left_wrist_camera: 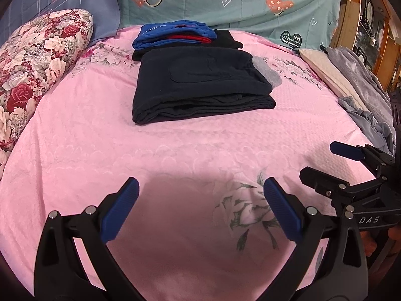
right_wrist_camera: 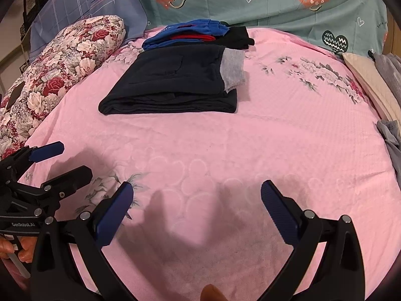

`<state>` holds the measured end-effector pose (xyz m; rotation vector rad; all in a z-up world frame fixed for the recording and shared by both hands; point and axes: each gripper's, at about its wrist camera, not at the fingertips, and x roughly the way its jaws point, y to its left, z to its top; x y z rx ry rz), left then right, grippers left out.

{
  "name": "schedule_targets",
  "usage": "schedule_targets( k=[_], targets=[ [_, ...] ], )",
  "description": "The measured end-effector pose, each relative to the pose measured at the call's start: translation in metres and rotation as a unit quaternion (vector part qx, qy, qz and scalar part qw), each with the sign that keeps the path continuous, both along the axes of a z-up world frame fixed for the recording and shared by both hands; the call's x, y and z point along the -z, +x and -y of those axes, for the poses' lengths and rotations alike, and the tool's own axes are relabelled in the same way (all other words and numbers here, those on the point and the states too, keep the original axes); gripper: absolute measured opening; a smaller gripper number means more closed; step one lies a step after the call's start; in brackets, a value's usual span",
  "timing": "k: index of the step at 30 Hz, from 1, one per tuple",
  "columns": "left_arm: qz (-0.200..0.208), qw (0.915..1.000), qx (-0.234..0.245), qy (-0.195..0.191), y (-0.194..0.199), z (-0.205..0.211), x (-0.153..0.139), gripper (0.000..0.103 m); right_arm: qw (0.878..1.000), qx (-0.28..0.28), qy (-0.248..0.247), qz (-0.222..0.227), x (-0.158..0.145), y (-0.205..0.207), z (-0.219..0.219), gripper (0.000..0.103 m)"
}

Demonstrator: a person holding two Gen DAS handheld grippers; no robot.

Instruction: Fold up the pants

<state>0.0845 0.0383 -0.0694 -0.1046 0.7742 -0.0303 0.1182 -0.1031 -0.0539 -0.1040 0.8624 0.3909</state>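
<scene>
Dark navy pants (left_wrist_camera: 200,87) (right_wrist_camera: 173,82) lie folded in a neat rectangle on the pink bedspread (left_wrist_camera: 175,150) (right_wrist_camera: 250,138), with a grey inner band (right_wrist_camera: 233,69) showing at their right end. My left gripper (left_wrist_camera: 200,213) hovers over bare bedspread near the front, open and empty, well short of the pants. My right gripper (right_wrist_camera: 196,213) is likewise open and empty beside it. Each gripper shows in the other's view: the right gripper (left_wrist_camera: 323,163) at the right edge, the left gripper (right_wrist_camera: 67,160) at the left edge.
A stack of blue, red and black clothes (left_wrist_camera: 175,35) (right_wrist_camera: 195,35) sits just behind the pants. A floral pillow (left_wrist_camera: 37,62) lies at the left, teal and blue bedding (left_wrist_camera: 225,0) at the back, and cream and grey fabrics (left_wrist_camera: 351,80) at the right.
</scene>
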Motion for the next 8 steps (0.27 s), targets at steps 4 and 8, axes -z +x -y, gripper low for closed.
schedule_targets(
  k=[4,8],
  targets=[
    [-0.011,0.9999,0.003,-0.011,0.0040,-0.0023,0.0029,0.101,1.000,-0.001,0.000,-0.001,0.0006,0.0003,0.0001,0.102],
    [-0.014,0.9993,-0.001,-0.035,0.0054,-0.0089,0.0049,0.101,1.000,0.001,0.002,-0.003,0.0020,0.0011,0.0013,0.102]
  ],
)
